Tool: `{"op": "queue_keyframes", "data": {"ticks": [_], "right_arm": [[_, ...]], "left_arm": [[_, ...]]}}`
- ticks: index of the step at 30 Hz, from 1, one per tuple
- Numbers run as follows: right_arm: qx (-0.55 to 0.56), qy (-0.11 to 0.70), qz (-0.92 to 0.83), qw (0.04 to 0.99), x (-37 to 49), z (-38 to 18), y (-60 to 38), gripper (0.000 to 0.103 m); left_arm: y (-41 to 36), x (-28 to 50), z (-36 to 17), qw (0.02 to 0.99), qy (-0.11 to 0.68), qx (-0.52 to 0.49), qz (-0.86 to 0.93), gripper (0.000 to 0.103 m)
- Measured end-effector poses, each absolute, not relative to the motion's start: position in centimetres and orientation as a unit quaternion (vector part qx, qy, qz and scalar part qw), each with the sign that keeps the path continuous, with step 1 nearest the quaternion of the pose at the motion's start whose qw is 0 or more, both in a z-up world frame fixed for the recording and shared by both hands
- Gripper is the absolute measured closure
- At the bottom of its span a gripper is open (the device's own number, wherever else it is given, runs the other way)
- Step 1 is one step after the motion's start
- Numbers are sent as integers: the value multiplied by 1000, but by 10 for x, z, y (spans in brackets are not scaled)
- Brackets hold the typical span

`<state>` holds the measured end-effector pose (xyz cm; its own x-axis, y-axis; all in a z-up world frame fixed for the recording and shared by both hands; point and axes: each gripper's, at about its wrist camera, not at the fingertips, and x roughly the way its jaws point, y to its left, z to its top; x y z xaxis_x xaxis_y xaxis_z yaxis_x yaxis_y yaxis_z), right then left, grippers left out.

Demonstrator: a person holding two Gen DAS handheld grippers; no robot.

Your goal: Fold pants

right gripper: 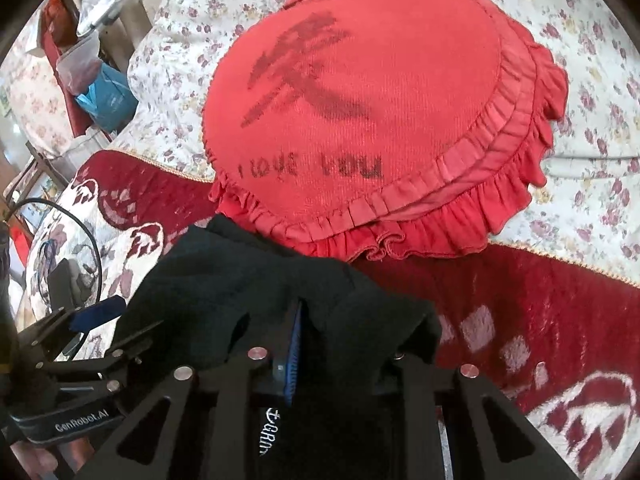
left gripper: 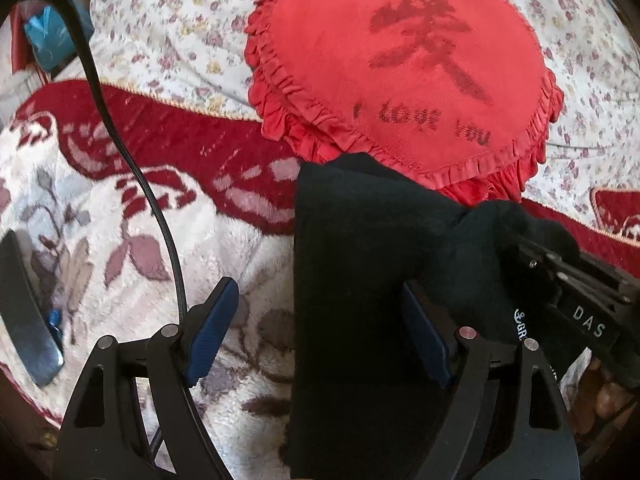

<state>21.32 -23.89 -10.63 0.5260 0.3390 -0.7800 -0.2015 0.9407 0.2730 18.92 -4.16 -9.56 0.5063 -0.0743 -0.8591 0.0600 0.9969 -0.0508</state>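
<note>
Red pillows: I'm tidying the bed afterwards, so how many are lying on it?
1: the red pillow with ruffled edge lies on the floral sheet, just beyond the black pants. Others may be out of view.

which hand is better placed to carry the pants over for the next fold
Right. The right gripper already has its jaws closed on a bunch of the black pants; the left gripper is wide open, gripping nothing.

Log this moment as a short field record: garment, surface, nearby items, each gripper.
garment: black pants, partly folded, white lettering near the edge
surface: red and white floral blanket
nearby: red heart-shaped cushion with frilled edge, touching the pants' far end; flowered sheet behind
left gripper: open, one blue pad over blanket, one at the pants
right gripper: closed on a bunched fold of the pants
</note>
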Motion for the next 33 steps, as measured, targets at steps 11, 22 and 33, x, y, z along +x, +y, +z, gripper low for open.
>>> {"op": "queue_keyframes", "data": {"ticks": [11, 22, 33], "right_arm": [[93, 457, 122, 876, 193, -99, -261, 53], [55, 418, 149, 894, 141, -64, -252, 52], [57, 426, 150, 890, 114, -63, -254, 52]], "left_arm": [[-38, 191, -104, 870, 492, -22, -27, 7], [-41, 163, -88, 878, 478, 0, -24, 7], [-36, 113, -59, 899, 437, 1, -23, 7]]}}
